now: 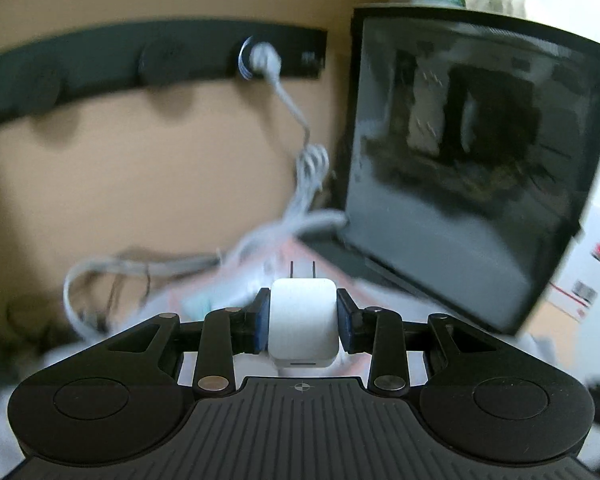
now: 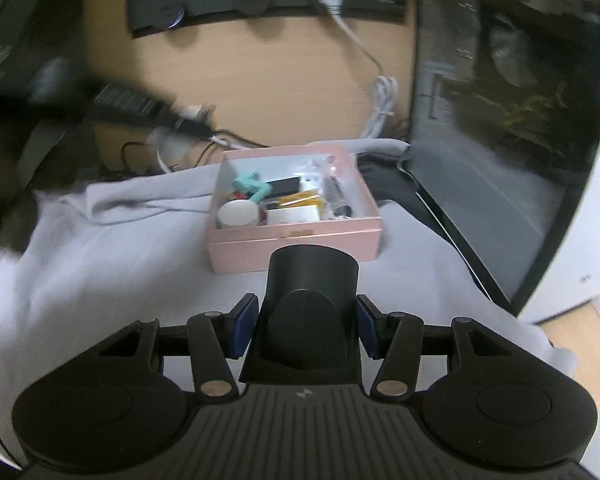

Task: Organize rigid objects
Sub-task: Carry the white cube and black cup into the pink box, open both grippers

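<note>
Beside the pink box: (image 2: pixel 296 240) an open tray on a pale cloth (image 2: pixel 100 264), already stocked with small rigid items (a white round jar, a teal clip, a black block and a clear tube among them); it serves as the landmark for every entry below.

Left gripper: (image 1: pixel 302 320) blue pads pinching a white plug adapter (image 1: pixel 302 326) by its two flat sides, prongs pointing away from the camera; in the right wrist view the gripper appears as a dark blur up and to the left of the box, well apart from it.

Right gripper: (image 2: pixel 306 330) pads pressed against the sides of a black holder (image 2: pixel 310 304), a hooded, scoop-like piece held just in front of the box's near wall, not touching it.

Backdrop: a black power strip (image 2: pixel 260 4) on the tan wall behind the box, with a white cord (image 2: pixel 380 100) plugged into it and hanging toward the box's far right corner; a dark monitor (image 2: pixel 500 128) leans to the right of the box.

Step in hand: carrying (judged), since both items are gripped and neither lies in the box yet.

Next move calls for: bringing each item over a free patch of the box, most likely the right side or centre, lowering it clear of the contents, then spreading the pads; the two grippers should take turns to avoid crowding.
</note>
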### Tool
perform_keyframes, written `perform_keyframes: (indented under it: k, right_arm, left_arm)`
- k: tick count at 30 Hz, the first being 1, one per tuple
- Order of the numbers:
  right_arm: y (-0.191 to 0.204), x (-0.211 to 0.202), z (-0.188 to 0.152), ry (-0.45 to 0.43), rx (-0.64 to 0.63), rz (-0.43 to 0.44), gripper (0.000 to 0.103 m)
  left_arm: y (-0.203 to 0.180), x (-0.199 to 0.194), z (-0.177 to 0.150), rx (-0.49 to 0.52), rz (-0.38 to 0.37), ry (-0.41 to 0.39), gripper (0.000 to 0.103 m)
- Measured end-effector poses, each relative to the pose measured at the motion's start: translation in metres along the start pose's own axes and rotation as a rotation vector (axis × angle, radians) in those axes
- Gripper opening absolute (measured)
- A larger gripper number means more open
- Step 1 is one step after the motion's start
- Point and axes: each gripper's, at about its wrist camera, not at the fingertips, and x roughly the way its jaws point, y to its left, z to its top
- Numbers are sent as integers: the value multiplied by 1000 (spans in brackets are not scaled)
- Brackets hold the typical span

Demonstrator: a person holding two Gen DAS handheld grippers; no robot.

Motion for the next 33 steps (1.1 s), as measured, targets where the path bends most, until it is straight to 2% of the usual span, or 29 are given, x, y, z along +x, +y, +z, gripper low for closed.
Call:
perform_keyframes:
  k: [2, 4, 9, 15, 20, 23, 27, 33]
  right_arm:
    - [-5, 0, -3, -4, 12, 1, 52]
    - [-8, -1, -4, -8, 5, -6, 52]
    - [-13, -1, -7, -8, -8, -28, 52]
    - [-27, 10, -9, 25, 11, -34, 52]
    - [-34, 21, 3, 29, 4, -7, 52]
    - [-37, 28, 30, 4, -12, 21, 49]
    - [-36, 41, 86, -69, -38, 78, 46]
    - [-20, 94, 172, -166, -46, 149, 48]
  left_arm:
    - [-3, 17, 18, -15, 15, -7, 37]
    - [-1, 37, 35, -71, 37, 45, 38]
    - [1, 50, 46, -101, 95, 19, 38]
    - [1, 55, 36, -74, 105, 49, 38]
    - [18, 38, 11, -138, 119, 80, 38]
    - [33, 15, -12, -199, 137, 91, 38]
    - [53, -24, -54, -294, 187, 108, 38]
    - [75, -56, -122, -408, 276, 197, 37]
